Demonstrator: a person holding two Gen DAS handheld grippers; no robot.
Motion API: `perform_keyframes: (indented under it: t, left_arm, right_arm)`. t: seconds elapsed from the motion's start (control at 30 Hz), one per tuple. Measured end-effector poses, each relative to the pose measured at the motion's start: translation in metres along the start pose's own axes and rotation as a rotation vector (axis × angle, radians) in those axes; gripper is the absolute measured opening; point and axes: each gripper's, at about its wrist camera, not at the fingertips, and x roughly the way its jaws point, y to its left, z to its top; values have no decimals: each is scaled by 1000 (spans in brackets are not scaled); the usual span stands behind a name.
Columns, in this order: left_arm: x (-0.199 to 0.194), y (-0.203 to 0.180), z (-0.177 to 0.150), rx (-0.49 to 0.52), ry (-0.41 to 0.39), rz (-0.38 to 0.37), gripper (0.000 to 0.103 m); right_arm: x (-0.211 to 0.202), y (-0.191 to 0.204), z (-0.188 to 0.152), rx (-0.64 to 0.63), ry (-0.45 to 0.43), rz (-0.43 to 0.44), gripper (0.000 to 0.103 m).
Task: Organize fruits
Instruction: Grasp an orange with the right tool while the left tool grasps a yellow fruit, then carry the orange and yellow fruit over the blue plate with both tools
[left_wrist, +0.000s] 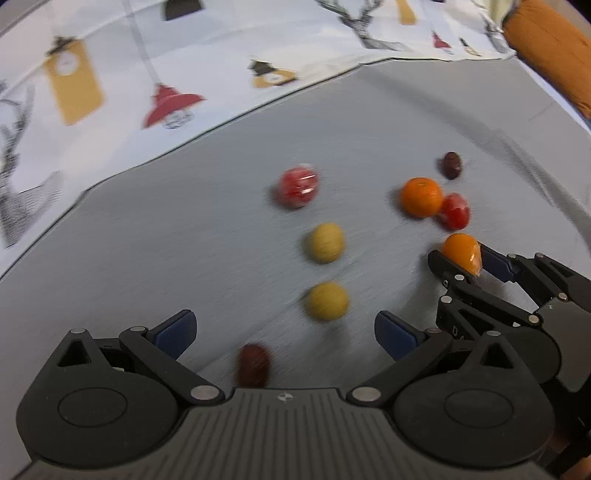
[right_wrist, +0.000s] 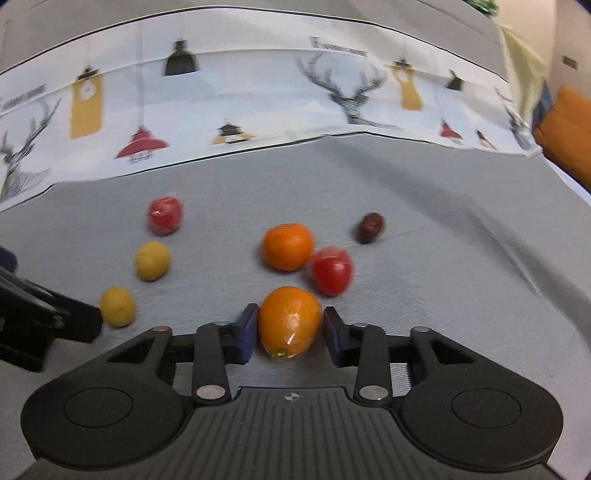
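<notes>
Left gripper (left_wrist: 284, 332) hangs spread over the grey cloth (left_wrist: 184, 229), a yellow fruit (left_wrist: 327, 301) just ahead. From the right view, our right gripper (right_wrist: 290, 334) brackets an orange (right_wrist: 290, 321); whether it pinches we cannot tell, so we should squeeze gently.

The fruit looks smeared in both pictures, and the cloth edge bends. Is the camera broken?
Probably not. Left wrist view: motion blur smears the yellow fruit and the red one, while the left claw stays sharp. Right wrist view: milder blur; the fisheye lens bows the cloth edge.
</notes>
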Motion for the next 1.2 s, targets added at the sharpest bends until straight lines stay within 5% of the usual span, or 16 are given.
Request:
perform_keyframes:
  t: [0.1, 0.17, 0.23, 0.4, 0.6, 0.7, 1.0, 1.2]
  left_arm:
    - [11, -8, 5, 24, 5, -23, 91]
    - [19, -11, 8, 25, 33, -42, 51]
    - [17, -15, 10, 58, 9, -29, 28]
    - [-16, -7, 5, 25, 19, 20, 29]
    - [-119, 13, -39, -83, 13, 141, 29]
    - [-166, 22, -79, -153, 31, 132, 29]
    - [-270, 14, -181, -303, -6, 124, 29]
    - [-307, -2, -228, -330, -28, 102, 29]
  right_arm:
    - [1, -7, -1, 33, -1, -39, 37]
    - [1, -5, -2, 20, -6, -49, 38]
    - [2, -5, -3, 13, -10, -50, 37]
    - [-1, -7, -3, 37, -34, -46, 35]
    - [-35, -10, -1, -15, -102, -70, 35]
    - [-84, -14, 6, -7, -100, -31, 35]
    - [-293, -15, -19, -123, -188, 297, 35]
    - [-356, 2, -51, -214, -193, 372, 35]
